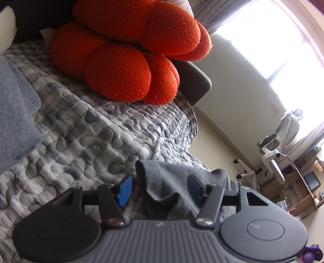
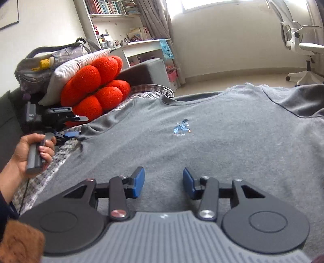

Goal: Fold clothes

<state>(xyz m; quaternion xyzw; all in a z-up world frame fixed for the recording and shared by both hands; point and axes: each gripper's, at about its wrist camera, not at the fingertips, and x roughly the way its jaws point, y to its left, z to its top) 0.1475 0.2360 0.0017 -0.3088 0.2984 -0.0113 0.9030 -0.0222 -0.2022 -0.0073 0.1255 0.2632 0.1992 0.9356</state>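
Grey sweatshirt (image 2: pixel 202 141): lay spread flat, front up, on a bed covered by a grey pebble-patterned quilt (image 1: pixel 85 125); a small blue emblem (image 2: pixel 182 127) showed on the chest, the neckline toward the far edge of the bed.

Left gripper (image 1: pixel 160 188): jaws stood apart, a bunched fold of a sleeve (image 1: pixel 172 182) rising between the blue pads (image 1: pixel 125 190) without being pinched. In the right wrist view it was at the garment's left edge, its handle held in a hand (image 2: pixel 30 153).

Right gripper (image 2: pixel 164 182): jaws stood apart, nothing between them, just above the lower front of the sweatshirt.

Orange cushion (image 1: pixel 129 60): puffy, lobed, at the head of the bed against a grey headboard (image 2: pixel 145 70).

Folded blue-grey cloth (image 1: pixel 14 113): on the quilt, left side.

White office chair (image 2: pixel 299 40): on the floor by the window.

Bookshelf (image 2: pixel 109 10): against the far wall.
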